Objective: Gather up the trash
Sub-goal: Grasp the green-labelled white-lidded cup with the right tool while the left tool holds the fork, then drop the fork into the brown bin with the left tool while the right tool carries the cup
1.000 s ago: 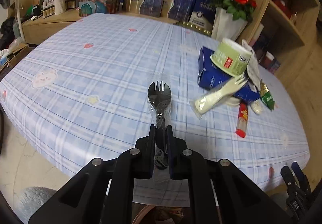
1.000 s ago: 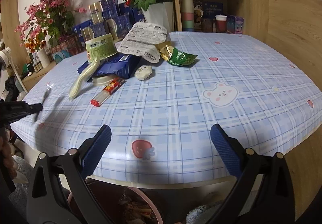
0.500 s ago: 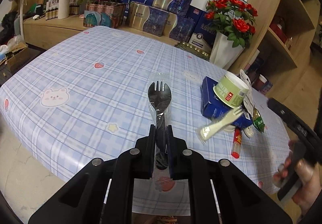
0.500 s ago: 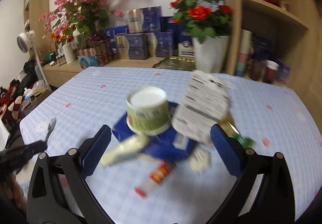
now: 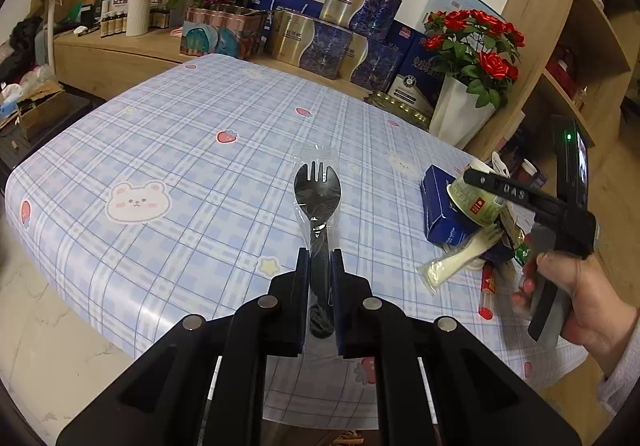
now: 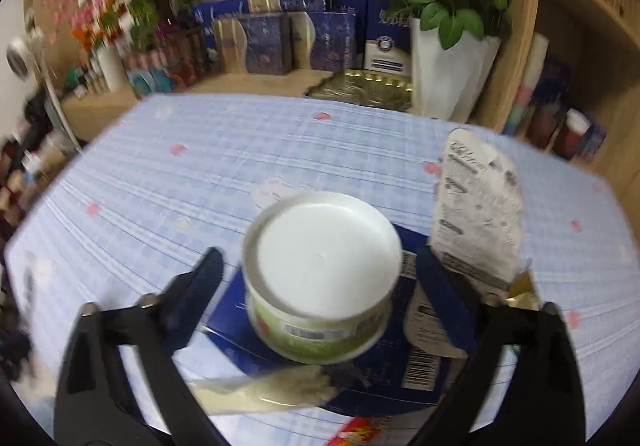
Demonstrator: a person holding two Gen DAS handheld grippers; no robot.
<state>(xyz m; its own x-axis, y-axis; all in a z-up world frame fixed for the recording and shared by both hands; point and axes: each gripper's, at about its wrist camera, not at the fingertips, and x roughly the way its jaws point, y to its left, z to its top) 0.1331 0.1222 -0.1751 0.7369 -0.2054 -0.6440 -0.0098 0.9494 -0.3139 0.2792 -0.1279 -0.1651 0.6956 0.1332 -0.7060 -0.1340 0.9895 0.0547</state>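
Note:
My left gripper is shut on the handle of a black spork in a clear wrapper, held above the checked tablecloth. In the right wrist view my right gripper straddles an upturned green cup with a white base. Its jaws are closing, and a gap still shows on each side of the cup. The cup rests on a blue box in the trash pile. A wrapped white spoon lies in front of it. A white printed packet stands to the right.
A red tube and a green-gold wrapper lie by the blue box. A white vase of red roses and stacked gift boxes line the far edge. A wooden shelf rises on the right.
My right gripper has swept from the table's near edge to the trash pile and now brackets the green cup, its jaws narrower. My left gripper has drifted a little with the spork still held.

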